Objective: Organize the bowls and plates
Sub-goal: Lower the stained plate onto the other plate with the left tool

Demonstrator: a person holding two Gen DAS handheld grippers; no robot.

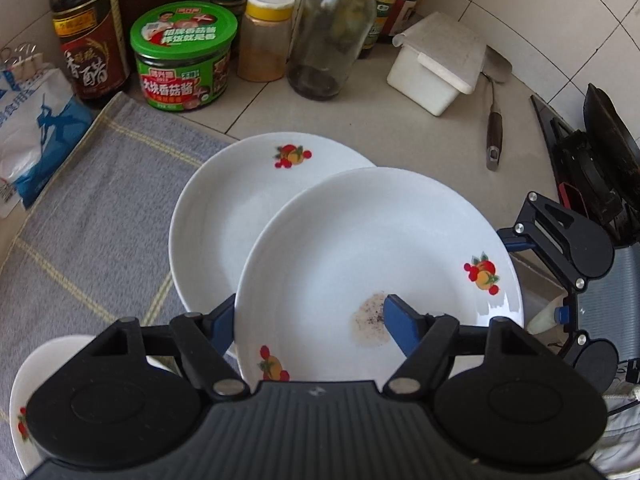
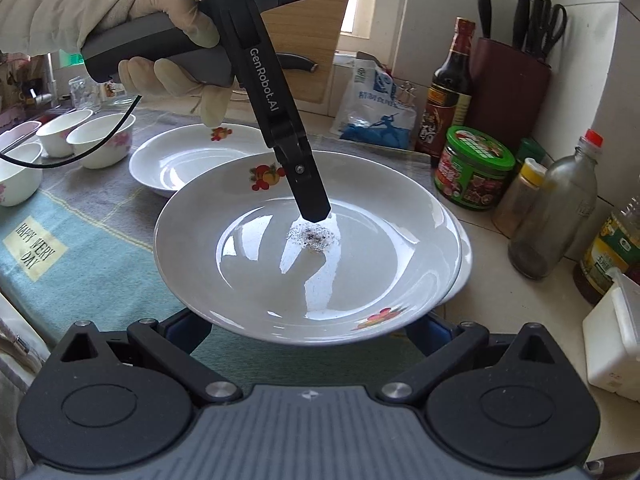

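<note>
My left gripper [image 1: 312, 324] is shut on the rim of a white plate [image 1: 380, 248] with fruit decals and a speckled stain in its middle. One finger lies inside the plate and the other is under it. The plate hangs tilted over a second matching plate [image 1: 216, 216] that lies on the striped cloth [image 1: 100, 208]. In the right wrist view a gloved hand [image 2: 168, 40] holds the left gripper [image 2: 316, 212] down into the held plate [image 2: 280, 272]. My right gripper [image 2: 308, 332] is open below the plate's near edge, its tips hidden. A third plate [image 2: 188, 156] lies behind.
Several white bowls [image 2: 100, 140] stand at the cloth's far left. Along the tiled wall are a vinegar bottle [image 1: 88, 40], a green-lidded jar [image 1: 184, 60], a spice shaker [image 1: 266, 36], a glass bottle [image 1: 332, 32], a white box [image 1: 436, 64] and a spatula [image 1: 494, 120]. A knife block [image 2: 508, 88] stands in the corner.
</note>
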